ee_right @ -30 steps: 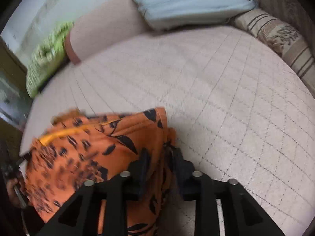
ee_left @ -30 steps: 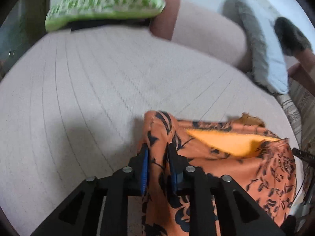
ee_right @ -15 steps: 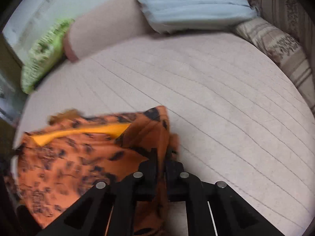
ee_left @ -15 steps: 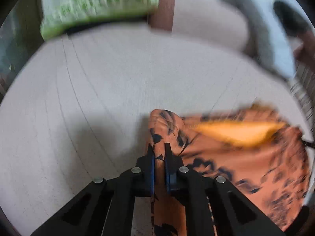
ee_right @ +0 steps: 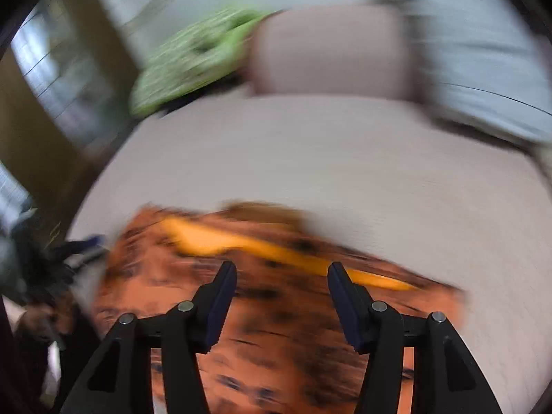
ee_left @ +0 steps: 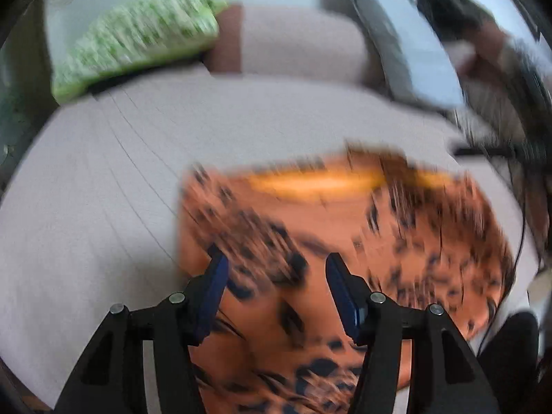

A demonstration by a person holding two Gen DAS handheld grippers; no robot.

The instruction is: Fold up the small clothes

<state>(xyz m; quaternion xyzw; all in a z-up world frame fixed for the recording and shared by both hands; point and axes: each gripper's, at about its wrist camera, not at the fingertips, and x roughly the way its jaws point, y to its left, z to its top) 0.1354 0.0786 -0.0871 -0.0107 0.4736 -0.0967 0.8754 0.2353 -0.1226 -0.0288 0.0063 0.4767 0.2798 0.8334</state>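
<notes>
An orange patterned garment [ee_left: 345, 241] is spread on a pale quilted bed [ee_left: 103, 189], backed by a green pillow [ee_left: 138, 45] and a beige cushion [ee_right: 327, 48]. Both the left tool [ee_left: 274, 272] and right tool [ee_right: 281, 279] are seen opening above it, nothing gripped.

Orange, black-patterned garment [ee_left: 345, 241] (yellow band); green-white pillow [ee_left: 138, 45]

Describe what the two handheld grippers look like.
The left gripper and the right gripper look alike: black angular finger arms with triangular cut-outs, silver round pivot bolts, and dark blue pads on the inner faces of the fingertips. No markings can be made out in these blurred frames.
</notes>
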